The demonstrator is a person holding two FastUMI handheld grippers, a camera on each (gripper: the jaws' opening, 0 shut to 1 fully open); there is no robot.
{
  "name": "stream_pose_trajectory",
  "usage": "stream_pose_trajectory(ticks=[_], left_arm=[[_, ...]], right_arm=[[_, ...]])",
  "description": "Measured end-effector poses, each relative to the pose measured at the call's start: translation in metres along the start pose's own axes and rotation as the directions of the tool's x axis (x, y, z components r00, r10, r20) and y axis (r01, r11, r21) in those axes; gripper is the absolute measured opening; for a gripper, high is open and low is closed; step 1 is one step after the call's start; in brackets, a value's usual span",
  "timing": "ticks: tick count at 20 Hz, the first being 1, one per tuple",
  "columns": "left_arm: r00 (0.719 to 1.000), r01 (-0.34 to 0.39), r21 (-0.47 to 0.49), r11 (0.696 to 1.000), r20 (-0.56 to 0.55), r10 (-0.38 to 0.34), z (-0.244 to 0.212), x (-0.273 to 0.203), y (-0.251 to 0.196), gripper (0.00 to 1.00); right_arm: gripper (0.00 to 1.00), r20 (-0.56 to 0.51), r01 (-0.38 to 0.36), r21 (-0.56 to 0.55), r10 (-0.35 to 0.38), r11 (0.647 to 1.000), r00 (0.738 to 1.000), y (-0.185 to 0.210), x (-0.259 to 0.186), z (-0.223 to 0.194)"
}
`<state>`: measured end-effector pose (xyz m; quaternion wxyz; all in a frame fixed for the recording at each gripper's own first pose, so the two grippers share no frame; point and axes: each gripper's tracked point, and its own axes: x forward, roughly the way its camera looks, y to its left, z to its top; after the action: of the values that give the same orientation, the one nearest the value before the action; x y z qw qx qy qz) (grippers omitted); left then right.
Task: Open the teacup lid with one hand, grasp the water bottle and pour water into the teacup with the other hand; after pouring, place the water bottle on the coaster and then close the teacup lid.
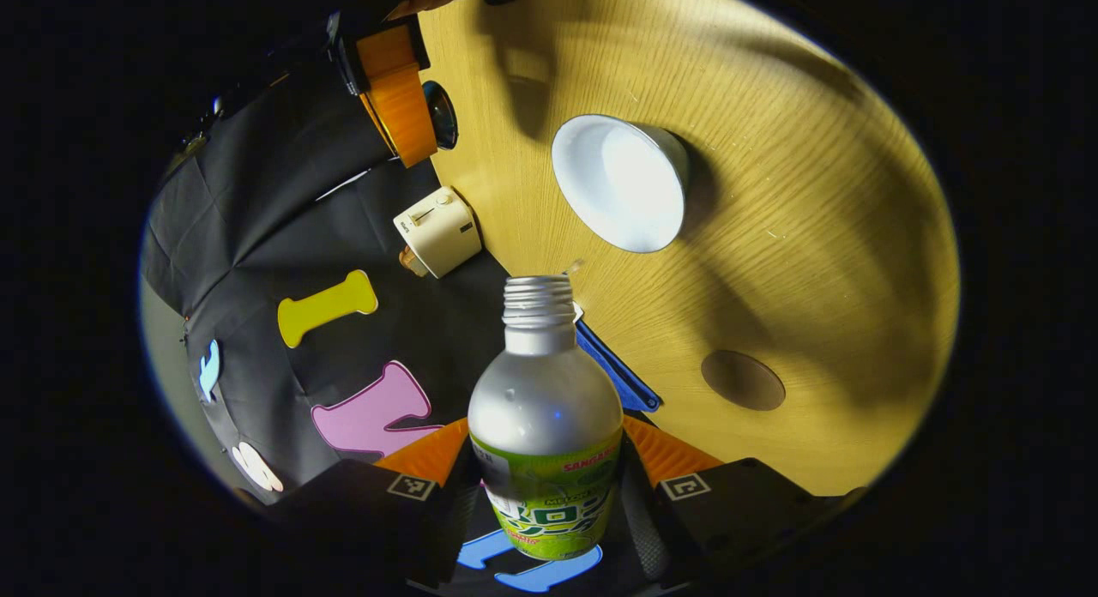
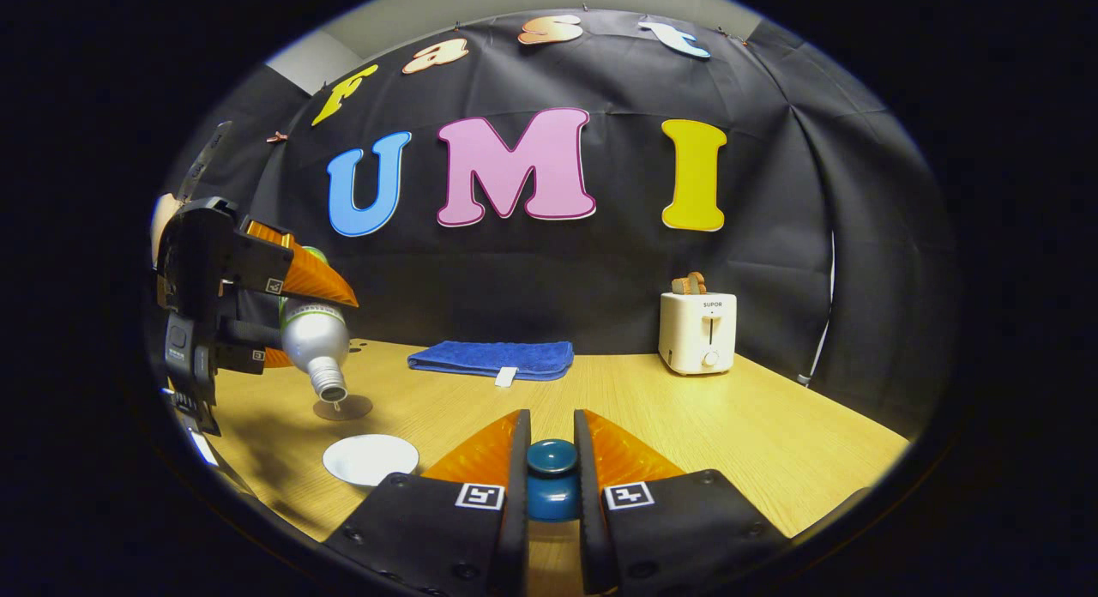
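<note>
Gripping: left gripper [image 1: 549, 485] clamps the water bottle [image 1: 545, 425], uncapped, tilted (mouth down)
Right gripper [image 2: 552, 468]: closed on blue lid [image 2: 552, 475]
Teacup [image 1: 619, 182]: one o'clock of bottle

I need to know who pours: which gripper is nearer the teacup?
Left. The left gripper holds the water bottle tilted, mouth down, above the teacup; the right gripper holds the lid off to the side.

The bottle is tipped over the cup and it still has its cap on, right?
Not quite. The bottle is tipped over the cup, but its cap is off: the left gripper view shows its bare threaded neck open. The left claw holds it.
</note>
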<state>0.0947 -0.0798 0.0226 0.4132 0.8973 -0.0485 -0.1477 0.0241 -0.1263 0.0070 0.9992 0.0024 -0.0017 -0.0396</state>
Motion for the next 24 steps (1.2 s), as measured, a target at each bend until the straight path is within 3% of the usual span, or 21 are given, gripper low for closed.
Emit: stream_pose_trajectory(ticks=[11, 13, 15, 17, 19, 20, 22, 24], left_arm=[[0.999, -0.034, 0.056, 0.998, 0.027, 0.032, 0.014, -0.004, 0.012, 0.79], [0.998, -0.049, 0.004, 0.999, 0.037, 0.049, 0.013, -0.005, 0.011, 0.8], [0.991, -0.109, -0.098, 0.989, 0.071, 0.116, 0.02, -0.008, 0.016, 0.79], [0.982, -0.155, -0.251, 0.956, 0.069, 0.177, 0.018, -0.008, 0.018, 0.79], [0.972, -0.199, -0.43, 0.881, 0.026, 0.232, 0.01, -0.013, 0.019, 0.79], [0.967, -0.22, -0.522, 0.824, -0.005, 0.254, 0.007, -0.018, 0.018, 0.79], [0.96, -0.243, -0.704, 0.668, -0.073, 0.272, -0.004, -0.029, 0.017, 0.79], [0.951, -0.265, -0.838, 0.476, -0.146, 0.272, -0.02, -0.035, 0.015, 0.79]], right_arm=[[0.28, 0.0, 0.0, 0.0, 0.0, 1.0, 1.0, 0.0, 0.0, 0.0], [0.28, 0.0, 0.0, 0.0, 0.0, 1.0, 1.0, 0.0, 0.0, 0.0], [0.28, 0.0, 0.0, 0.0, 0.0, 1.0, 1.0, 0.0, 0.0, 0.0], [0.28, 0.0, 0.0, 0.0, 0.0, 1.0, 1.0, 0.0, 0.0, 0.0], [0.28, 0.0, 0.0, 0.0, 0.0, 1.0, 1.0, 0.0, 0.0, 0.0], [0.28, 0.001, 0.0, 0.0, 0.0, 1.0, 1.0, 0.0, 0.0, 0.0], [0.28, 0.001, -0.001, 0.0, 0.001, 1.0, 1.0, 0.0, 0.0, 0.0], [0.28, 0.001, -0.001, 0.0, 0.001, 1.0, 1.0, 0.0, 0.0, 0.0]])
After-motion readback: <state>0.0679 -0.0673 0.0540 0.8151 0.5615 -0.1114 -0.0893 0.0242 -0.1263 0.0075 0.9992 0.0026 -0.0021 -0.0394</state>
